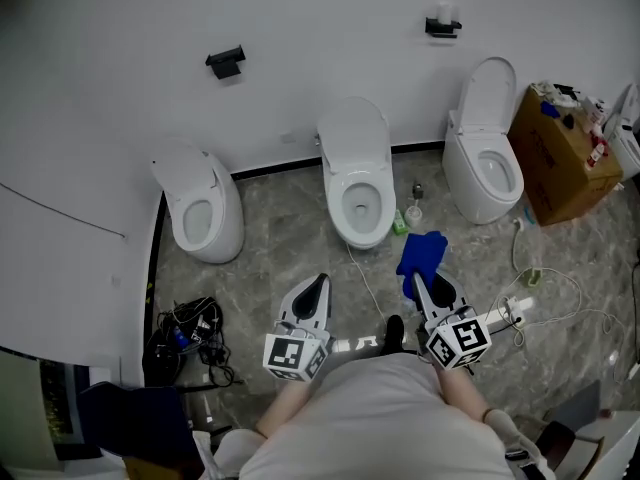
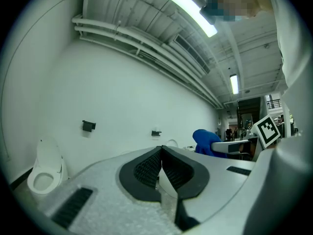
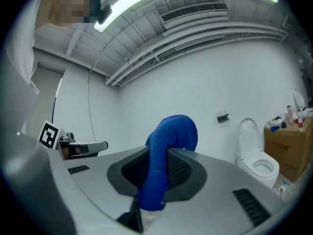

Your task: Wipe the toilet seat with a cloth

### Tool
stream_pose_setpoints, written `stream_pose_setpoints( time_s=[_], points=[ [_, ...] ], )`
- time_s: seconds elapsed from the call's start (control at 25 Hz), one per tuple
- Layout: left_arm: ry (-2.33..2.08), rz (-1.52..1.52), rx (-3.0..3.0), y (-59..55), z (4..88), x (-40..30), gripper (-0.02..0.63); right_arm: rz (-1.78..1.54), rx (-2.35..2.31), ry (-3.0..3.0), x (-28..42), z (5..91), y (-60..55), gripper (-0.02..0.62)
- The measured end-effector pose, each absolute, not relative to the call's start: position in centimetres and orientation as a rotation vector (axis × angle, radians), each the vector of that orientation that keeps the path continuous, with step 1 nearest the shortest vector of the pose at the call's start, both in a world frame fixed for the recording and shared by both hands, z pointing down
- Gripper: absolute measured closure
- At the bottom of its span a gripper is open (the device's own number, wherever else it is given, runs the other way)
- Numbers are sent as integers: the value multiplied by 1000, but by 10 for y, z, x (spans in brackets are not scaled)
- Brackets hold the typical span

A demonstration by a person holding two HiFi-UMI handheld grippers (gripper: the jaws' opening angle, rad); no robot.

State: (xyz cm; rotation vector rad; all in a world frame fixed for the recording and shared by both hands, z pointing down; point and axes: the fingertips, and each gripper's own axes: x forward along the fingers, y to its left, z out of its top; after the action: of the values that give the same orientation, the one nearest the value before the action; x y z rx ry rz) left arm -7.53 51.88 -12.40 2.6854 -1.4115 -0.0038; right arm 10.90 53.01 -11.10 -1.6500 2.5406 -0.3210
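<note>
While the right gripper (image 3: 157, 154) pinches a blue cloth (image 3: 172, 131) between its fingers, the left gripper (image 2: 161, 150) holds nothing, its fingers pressed together at the tips. The cloth is clamped near its middle: one fold bulges up and beyond the fingertips, and a shorter end hangs down behind the pads.

From the head view, both grippers are held over the grey stone floor (image 1: 280, 258), side by side and apart from each other. Ahead of the right fingers, and a little to their left, stands the middle toilet (image 1: 357, 138) with its lid raised; its toilet seat (image 1: 338, 196) is bare, and the cloth is near it but not touching. Just beyond the cloth, a small green bottle (image 1: 400, 223) and a pale bottle (image 1: 413, 211) sit on the floor by that toilet's base.

Further left, ahead of the left fingers, is a second toilet (image 1: 200, 213), also open. To the right of the right fingers stands a third toilet (image 1: 485, 158), and past it a cardboard box (image 1: 555, 163) with bottles on top. A white power strip (image 1: 508, 313) and loose white cables (image 1: 560, 283) lie on the floor right of the right fingers; a black tangle of cables (image 1: 190, 333) lies left of the left fingers
</note>
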Motion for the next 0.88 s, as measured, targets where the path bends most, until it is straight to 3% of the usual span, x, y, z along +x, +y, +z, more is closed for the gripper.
stream_pose_setpoints(
  time_s=[0.48, 0.88],
  points=[
    [-1574, 47, 2640, 385, -128, -3, 598, -362, -1487, 2674, 193, -91, 376, 531],
    [-1495, 97, 2679, 302, -110, 5, 598, -426, -1511, 2659, 193, -72, 300, 531]
  ],
)
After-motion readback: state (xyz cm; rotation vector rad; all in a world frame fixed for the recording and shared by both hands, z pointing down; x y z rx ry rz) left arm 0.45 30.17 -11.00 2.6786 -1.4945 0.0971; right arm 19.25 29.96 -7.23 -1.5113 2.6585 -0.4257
